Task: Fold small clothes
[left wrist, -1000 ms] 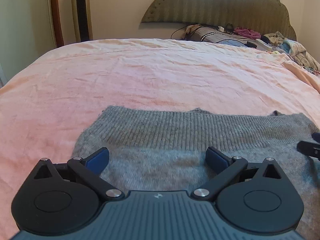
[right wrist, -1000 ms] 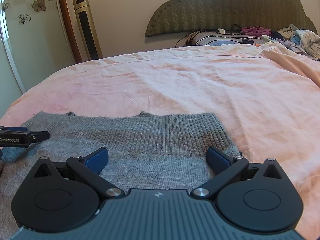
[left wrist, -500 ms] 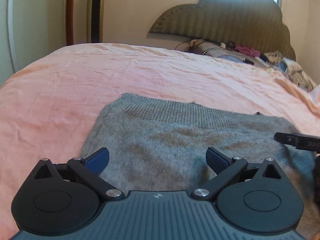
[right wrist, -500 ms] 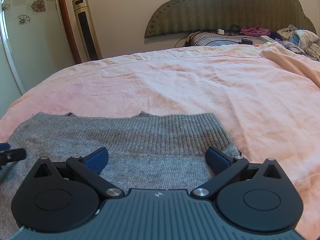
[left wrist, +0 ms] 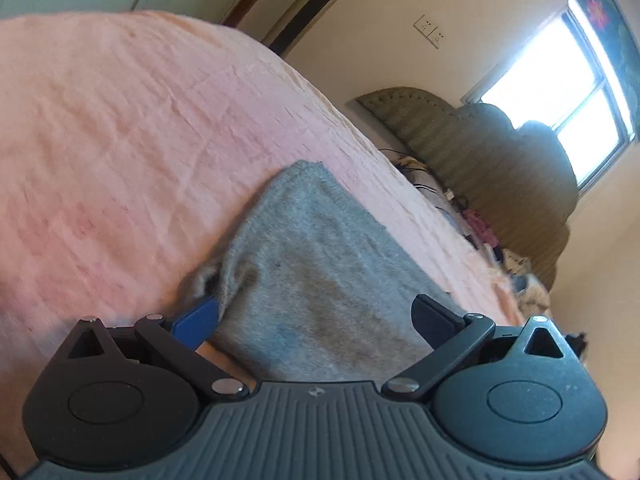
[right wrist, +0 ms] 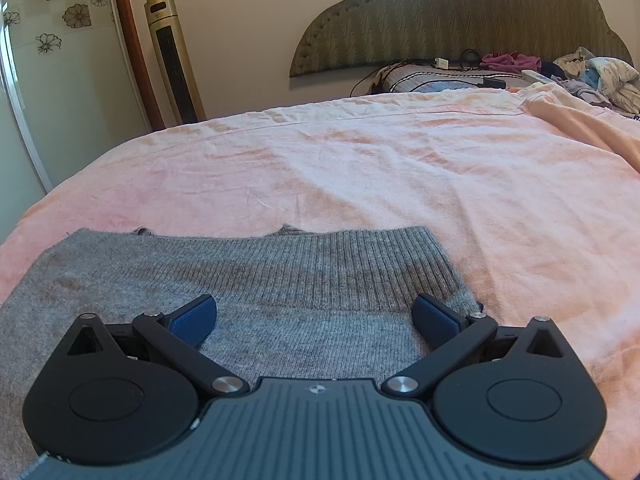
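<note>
A grey knitted garment [right wrist: 248, 280] lies flat on the pink bedspread [right wrist: 360, 168], its ribbed band along the far edge. It also shows in the left wrist view [left wrist: 312, 280], seen tilted. My left gripper [left wrist: 316, 316] is open and rolled to one side at the garment's left edge; its left blue pad [left wrist: 196, 318] sits under a lifted bit of the edge. My right gripper [right wrist: 314, 316] is open and hovers low over the garment's right part, holding nothing.
A green padded headboard [right wrist: 460, 12] stands at the far end, with a pillow, cables and a heap of clothes [right wrist: 592, 76] below it. A gold tower fan [right wrist: 172, 56] stands by the wall at the left. A bright window [left wrist: 560, 80] shows in the left wrist view.
My left gripper has moved to the garment's left edge and rolled sharply, so its view is tilted. It has left the right wrist view. The right gripper has hardly moved.
</note>
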A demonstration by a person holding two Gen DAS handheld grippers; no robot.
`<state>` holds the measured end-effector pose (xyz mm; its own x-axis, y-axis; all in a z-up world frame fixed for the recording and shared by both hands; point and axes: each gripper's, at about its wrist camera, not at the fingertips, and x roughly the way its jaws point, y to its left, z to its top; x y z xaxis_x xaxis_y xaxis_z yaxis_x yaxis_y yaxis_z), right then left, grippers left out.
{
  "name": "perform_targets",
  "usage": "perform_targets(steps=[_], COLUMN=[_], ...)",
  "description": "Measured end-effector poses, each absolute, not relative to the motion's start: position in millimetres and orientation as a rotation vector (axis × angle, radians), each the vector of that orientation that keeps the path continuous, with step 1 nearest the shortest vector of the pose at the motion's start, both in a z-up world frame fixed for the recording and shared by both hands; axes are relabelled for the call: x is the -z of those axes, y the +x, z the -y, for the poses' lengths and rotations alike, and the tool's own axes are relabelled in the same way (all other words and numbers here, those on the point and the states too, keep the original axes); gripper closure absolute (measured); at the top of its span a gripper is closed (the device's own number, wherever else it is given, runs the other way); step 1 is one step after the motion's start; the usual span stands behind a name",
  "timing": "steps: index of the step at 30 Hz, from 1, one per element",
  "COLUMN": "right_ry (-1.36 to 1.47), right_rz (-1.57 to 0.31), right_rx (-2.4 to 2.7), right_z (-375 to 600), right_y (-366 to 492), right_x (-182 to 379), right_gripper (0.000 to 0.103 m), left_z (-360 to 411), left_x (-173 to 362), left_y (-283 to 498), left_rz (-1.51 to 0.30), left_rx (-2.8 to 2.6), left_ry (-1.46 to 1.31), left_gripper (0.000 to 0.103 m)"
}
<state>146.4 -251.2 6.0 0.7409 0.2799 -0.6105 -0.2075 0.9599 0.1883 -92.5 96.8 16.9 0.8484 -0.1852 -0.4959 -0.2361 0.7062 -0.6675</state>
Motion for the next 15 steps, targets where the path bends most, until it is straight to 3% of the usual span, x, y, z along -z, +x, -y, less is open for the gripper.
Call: perform_targets(steps=[7, 14, 15], right_ry=[0.121, 0.125, 0.126], right_rz=[-0.683, -0.682, -0.681], right_rx=[-0.271, -0.272, -0.272], right_z=[252.7, 252.9, 252.8], right_y=[145.8, 145.6, 145.5], right_x=[-6.5, -6.6, -6.6], right_gripper=[0.000, 0.000, 0.000], left_z=[-104.3, -106.9, -106.5], left_x=[-5.3, 1.4, 2.1], left_y=[-107.8, -94.1, -89.4], left_rz=[-0.645, -0.601, -0.595], left_rx=[-0.082, -0.081, -0.080], left_ry=[-0.880, -0.963, -0.974], left_gripper=[0.000, 0.000, 0.005])
